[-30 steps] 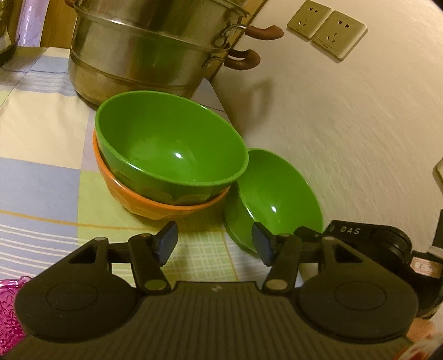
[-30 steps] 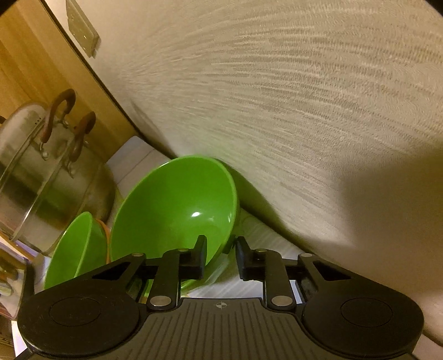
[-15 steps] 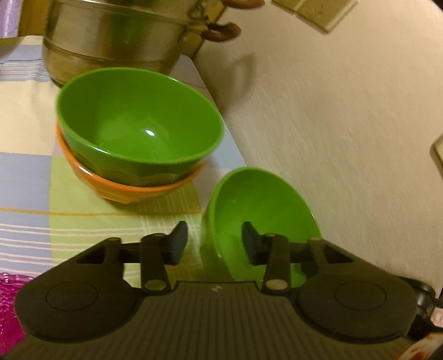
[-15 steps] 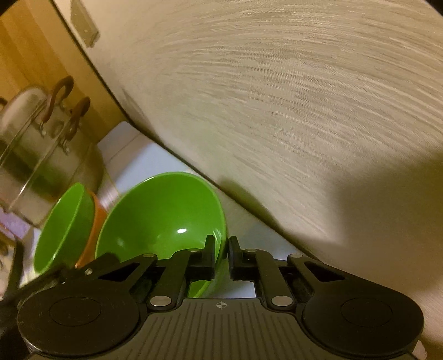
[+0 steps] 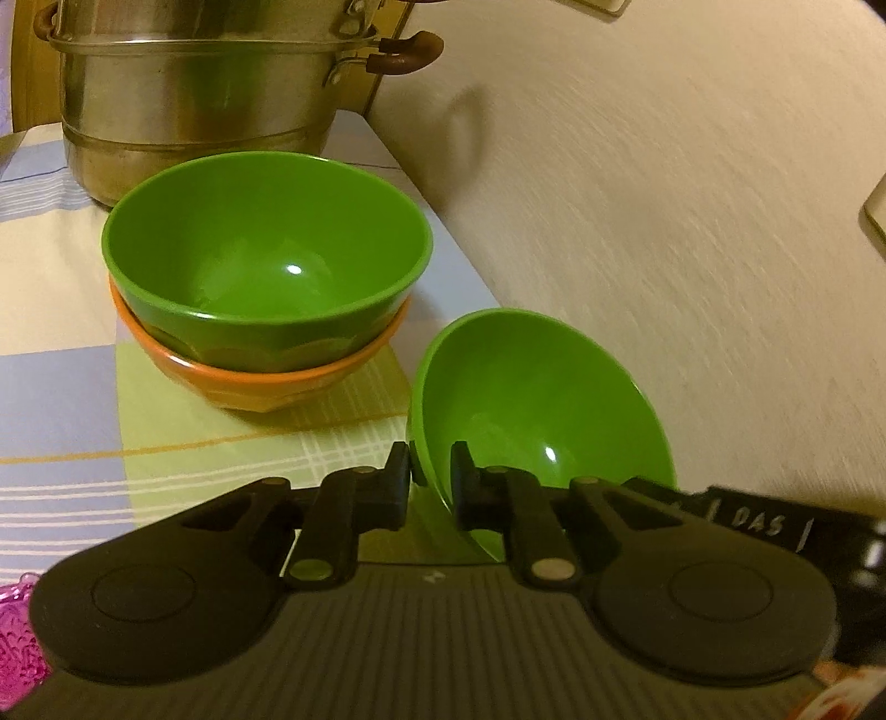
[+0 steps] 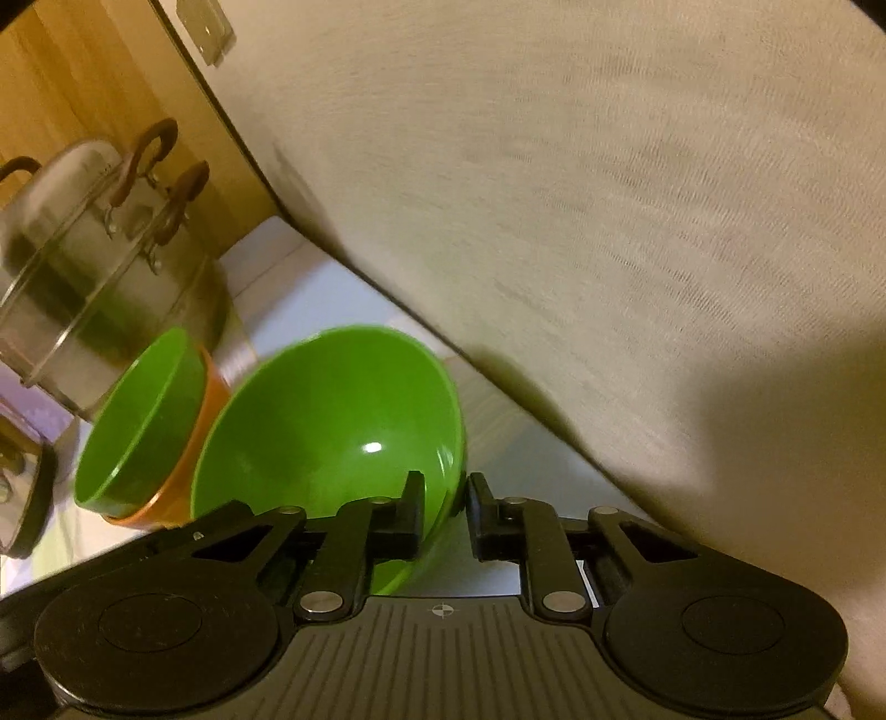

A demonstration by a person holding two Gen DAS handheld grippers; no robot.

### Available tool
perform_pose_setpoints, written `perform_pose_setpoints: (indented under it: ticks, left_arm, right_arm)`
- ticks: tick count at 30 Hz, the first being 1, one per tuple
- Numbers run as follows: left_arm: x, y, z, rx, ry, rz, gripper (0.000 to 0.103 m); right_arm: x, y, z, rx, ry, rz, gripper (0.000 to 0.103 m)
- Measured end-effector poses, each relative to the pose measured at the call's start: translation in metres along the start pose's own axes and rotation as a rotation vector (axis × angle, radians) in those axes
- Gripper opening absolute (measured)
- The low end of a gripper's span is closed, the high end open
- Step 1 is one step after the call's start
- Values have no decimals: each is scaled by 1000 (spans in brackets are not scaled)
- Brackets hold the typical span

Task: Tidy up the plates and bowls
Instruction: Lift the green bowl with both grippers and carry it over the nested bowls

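Green, probably light, stiff, slick plastic bowl [image 5: 531, 404], tilted by the wall right of the stacked bowls [image 5: 260, 277], rim pinched by left hand-held gripper [image 5: 431, 471] and right hand-held gripper [image 6: 446, 498].

A home kitchen — a steel steamer pot [image 5: 188, 105] on a checked tablecloth [image 5: 55, 399], stacked plastic bowls [image 5: 260, 288], wall sockets [image 6: 207, 27].

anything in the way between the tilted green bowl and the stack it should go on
Nothing visible. The tilted green bowl, with both the left gripper and the right gripper at its rim, sits just beside the stack of green bowl in orange bowl, with only bare tablecloth between them.
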State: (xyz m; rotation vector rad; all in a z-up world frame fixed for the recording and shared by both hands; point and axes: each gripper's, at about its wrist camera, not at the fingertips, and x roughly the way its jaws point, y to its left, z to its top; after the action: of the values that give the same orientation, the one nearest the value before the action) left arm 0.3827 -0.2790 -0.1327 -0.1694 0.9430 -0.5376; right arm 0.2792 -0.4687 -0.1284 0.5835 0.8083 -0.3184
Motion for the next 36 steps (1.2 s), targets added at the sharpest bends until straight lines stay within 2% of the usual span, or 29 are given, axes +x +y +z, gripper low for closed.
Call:
perform_pose_setpoints:
  ticks: [8,12,20,25,28,32,36]
  left_arm:
    - [-19,-2,-6,6,10,0,13]
    - [-39,-7,-5,5,4,-12,13]
    - [-88,-22,21,33,-60,-16,13]
    - [-119,-26,49,46,-123,6,13]
    - [-130,-15,68,30,-150,24,13]
    - [-135,4,91,8,-172,64,13]
    - [-124,28,107,-5,-163,111,13]
  right_arm:
    - [-15,1,-6,-24,1,-4,12]
    - [-33,4,-11,-37,-28,4,12]
    - [-81,13,-8,-10,-103,47,12]
    - [-104,42,13,-46,-151,80,12]
    - [-109,64,28,-76,-167,102,12]
    - [-98,97,46,-120,-158,135,12]
    - [-67,130,56,-156,-115,154,12]
